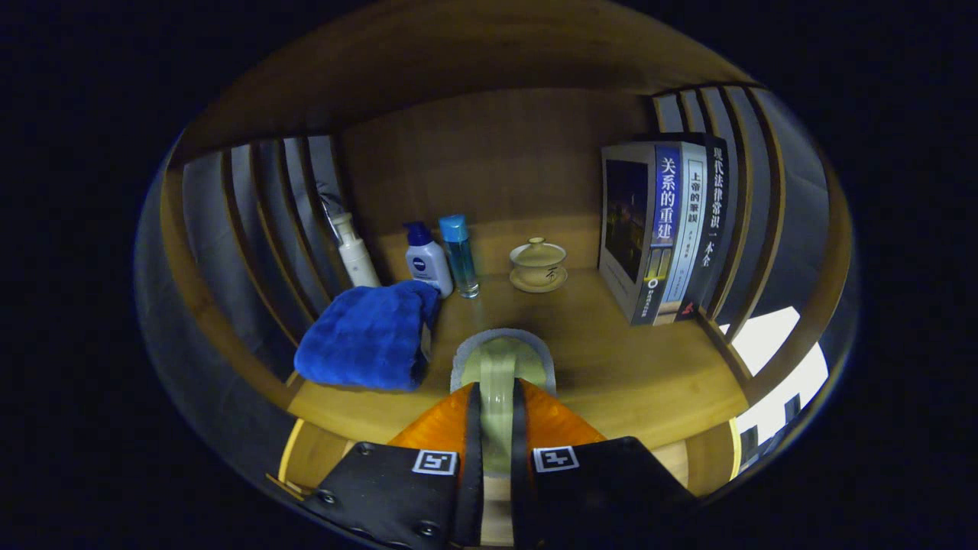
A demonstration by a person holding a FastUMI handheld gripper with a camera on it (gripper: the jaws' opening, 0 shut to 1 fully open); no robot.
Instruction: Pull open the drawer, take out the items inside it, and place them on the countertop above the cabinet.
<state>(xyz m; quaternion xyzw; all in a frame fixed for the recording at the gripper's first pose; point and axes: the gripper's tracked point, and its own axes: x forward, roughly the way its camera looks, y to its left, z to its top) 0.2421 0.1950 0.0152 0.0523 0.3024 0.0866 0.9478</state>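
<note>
Tongs (497, 393): closed on pale-green brush (500, 367), near surface (611, 367) front edge; blue towel (367, 336) left, books (661, 229) right, open wood between.

Dim warm light, strong fisheye bending at edges, focus sharp.

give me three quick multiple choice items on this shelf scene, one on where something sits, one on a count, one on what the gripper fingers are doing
1. Where is the lidded cup?
A. on the blue towel
B. between the bottles and the books
C. on top of the books

2. How many books stand upright?
A. one
B. three
C. five

3. What is the gripper doing?
A. closed on a pale green item
B. spread wide around the towel
C. pinching a bottle

Key:
1 B, it sits on the countertop right of the blue-capped bottle, left of the books.
2 B, three spines show.
3 A, both fingers press the pale green item.
</note>
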